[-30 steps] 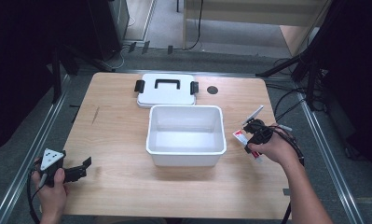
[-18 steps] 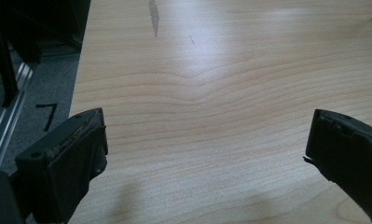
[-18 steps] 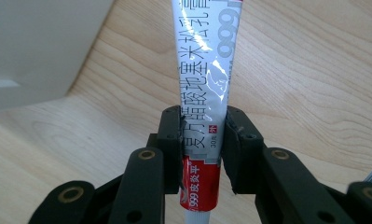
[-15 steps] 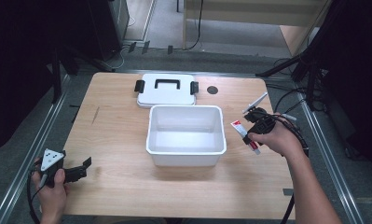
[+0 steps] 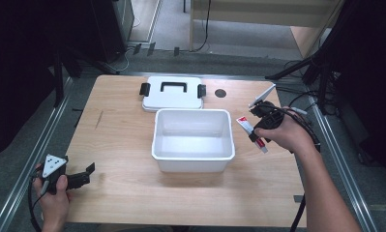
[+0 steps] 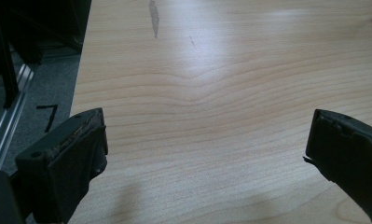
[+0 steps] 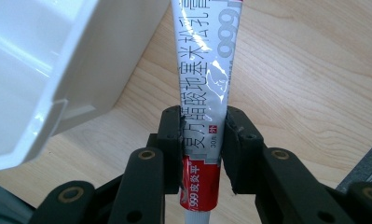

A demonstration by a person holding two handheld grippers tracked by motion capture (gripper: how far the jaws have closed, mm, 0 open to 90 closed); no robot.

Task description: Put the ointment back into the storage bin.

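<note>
White bin (image 5: 192,154) just beside gripped tube (image 7: 203,93).

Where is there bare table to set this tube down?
Bare wood lies left of the white bin, between it and the left hand-held gripper, and along the near edge. Behind the bin it is crowded: the lid sits close. The right hand-held gripper holds the tube beside the bin.
</note>
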